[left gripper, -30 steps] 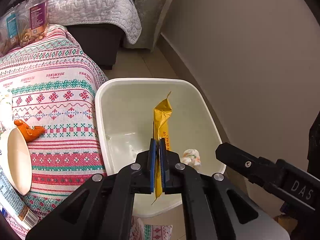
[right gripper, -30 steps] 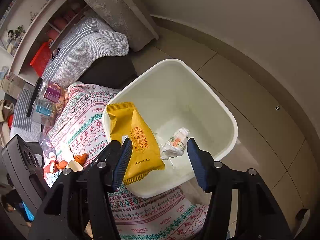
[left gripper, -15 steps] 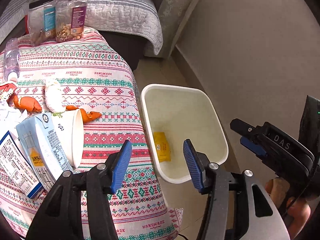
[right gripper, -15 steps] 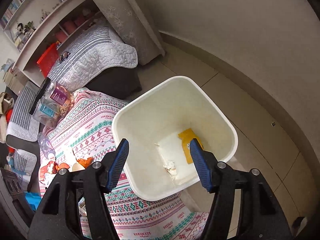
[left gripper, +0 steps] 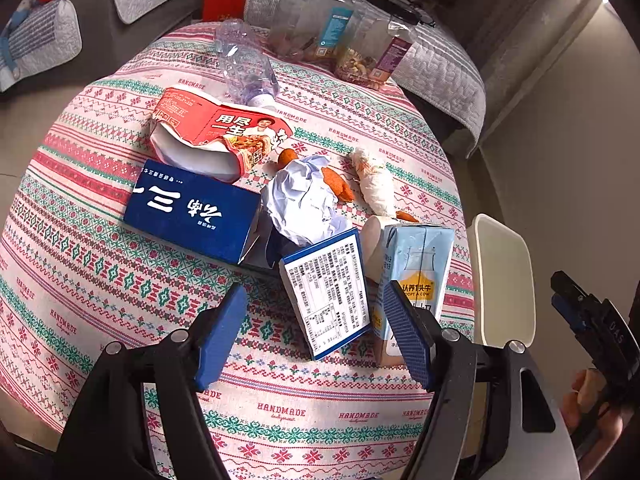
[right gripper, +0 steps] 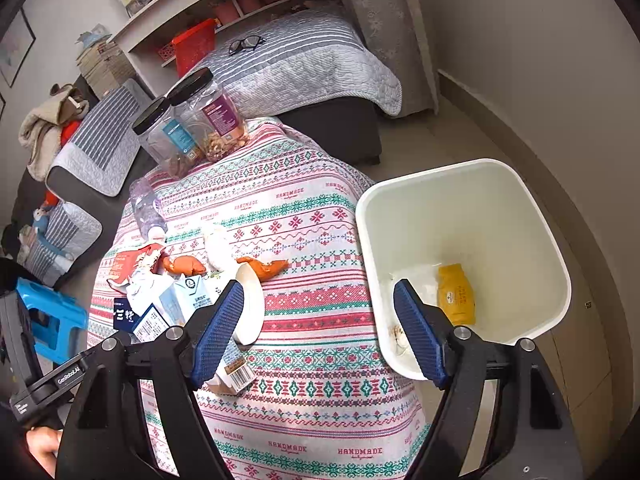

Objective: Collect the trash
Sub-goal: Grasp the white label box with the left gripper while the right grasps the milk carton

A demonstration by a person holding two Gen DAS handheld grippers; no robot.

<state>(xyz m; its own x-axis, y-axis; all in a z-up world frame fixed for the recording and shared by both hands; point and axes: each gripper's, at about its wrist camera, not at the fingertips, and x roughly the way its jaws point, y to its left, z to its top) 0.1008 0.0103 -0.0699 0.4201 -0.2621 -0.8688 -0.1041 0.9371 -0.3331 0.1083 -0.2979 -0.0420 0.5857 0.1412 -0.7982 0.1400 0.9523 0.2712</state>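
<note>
The trash sits heaped on the round table under its knitted-pattern cloth: a pale blue milk carton lies beside a small blue box with a white printed label, a crumpled ball of white paper is piled behind them, and a long dark blue box lies to its left. Further back are a crushed red noodle cup, orange peel scraps, a wadded tissue and a clear plastic bottle on its side, with two black-lidded snack jars at the far edge. The white plastic bin stands on the floor just beside the table, a yellow wrapper flat on its bottom. The left gripper angles down over the carton and label box, jaws opening, nothing between them. The right gripper tilts down over the table edge beside the bin, jaws also opening and empty.
</note>
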